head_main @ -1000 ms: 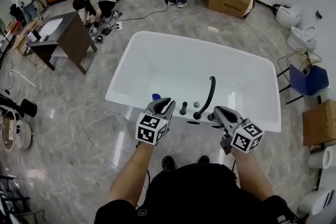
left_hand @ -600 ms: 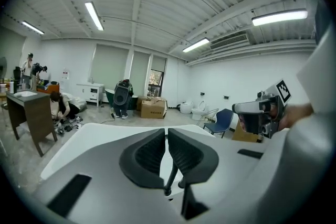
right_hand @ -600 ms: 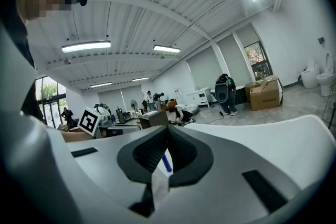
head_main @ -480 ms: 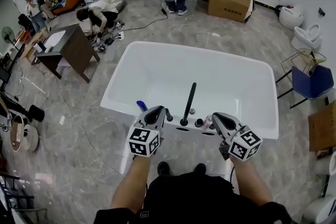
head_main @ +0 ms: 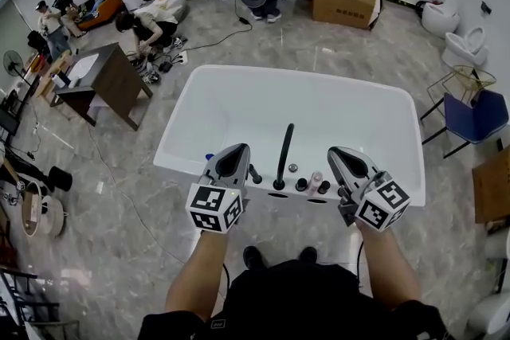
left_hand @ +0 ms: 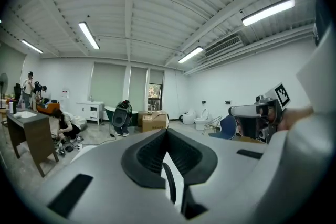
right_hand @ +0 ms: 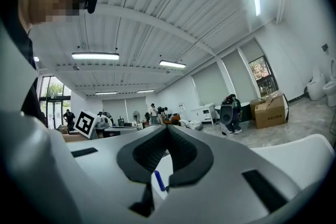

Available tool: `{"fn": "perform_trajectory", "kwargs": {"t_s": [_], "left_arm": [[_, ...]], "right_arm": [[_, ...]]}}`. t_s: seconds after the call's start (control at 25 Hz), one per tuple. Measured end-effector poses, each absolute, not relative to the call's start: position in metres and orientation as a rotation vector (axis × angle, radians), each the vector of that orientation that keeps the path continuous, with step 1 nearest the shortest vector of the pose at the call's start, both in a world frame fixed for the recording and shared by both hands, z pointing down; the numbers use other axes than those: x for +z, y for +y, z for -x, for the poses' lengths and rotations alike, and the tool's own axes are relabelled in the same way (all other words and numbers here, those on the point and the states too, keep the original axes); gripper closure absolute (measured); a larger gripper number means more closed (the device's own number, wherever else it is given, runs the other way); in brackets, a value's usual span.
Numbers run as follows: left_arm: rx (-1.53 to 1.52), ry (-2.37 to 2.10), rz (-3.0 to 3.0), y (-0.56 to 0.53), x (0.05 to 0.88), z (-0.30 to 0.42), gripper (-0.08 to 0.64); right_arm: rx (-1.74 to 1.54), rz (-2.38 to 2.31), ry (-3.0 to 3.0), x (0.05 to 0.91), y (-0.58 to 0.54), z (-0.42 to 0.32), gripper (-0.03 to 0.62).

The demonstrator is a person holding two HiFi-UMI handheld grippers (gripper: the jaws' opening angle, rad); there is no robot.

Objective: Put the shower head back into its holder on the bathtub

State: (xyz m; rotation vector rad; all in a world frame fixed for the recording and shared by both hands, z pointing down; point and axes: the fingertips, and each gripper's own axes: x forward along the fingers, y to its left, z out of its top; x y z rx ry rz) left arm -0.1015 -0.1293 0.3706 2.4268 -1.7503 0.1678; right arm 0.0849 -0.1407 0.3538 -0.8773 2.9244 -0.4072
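Shower head (head_main: 284, 154) stands on bathtub's (head_main: 239, 114) near rim.

No text or label is clear enough to read.

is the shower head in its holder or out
In, it seems: the black shower head stands upright by itself from the bathtub near rim, beside the knobs.

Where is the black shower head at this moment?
In the head view, the shower head stands at the near rim of the white bathtub, between the left gripper and the right gripper, held by neither.
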Motion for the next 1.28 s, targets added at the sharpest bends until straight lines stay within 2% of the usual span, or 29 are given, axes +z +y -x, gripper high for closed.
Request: {"fn": "perform_trajectory", "kwargs": {"t_s": [0.24,0.4,1.28], "left_arm": [[0.236,-1.772,-2.548,-0.153,0.329,0.112,0.545],[0.121,-1.786,-2.543,-0.157,0.312,0.119,0.545],[0.135,-1.804,-2.483,-0.158,0.336,0.129,0.545]], "right_arm": [[-0.228,0.836,2.957,0.314,-0.162,-0.064,0.577],[-0.215,0.892,2.919,0.306,-0.17,-0.06,0.577],[-0.214,0.879,2.929,0.32,-0.169,-0.059,0.577]]}}
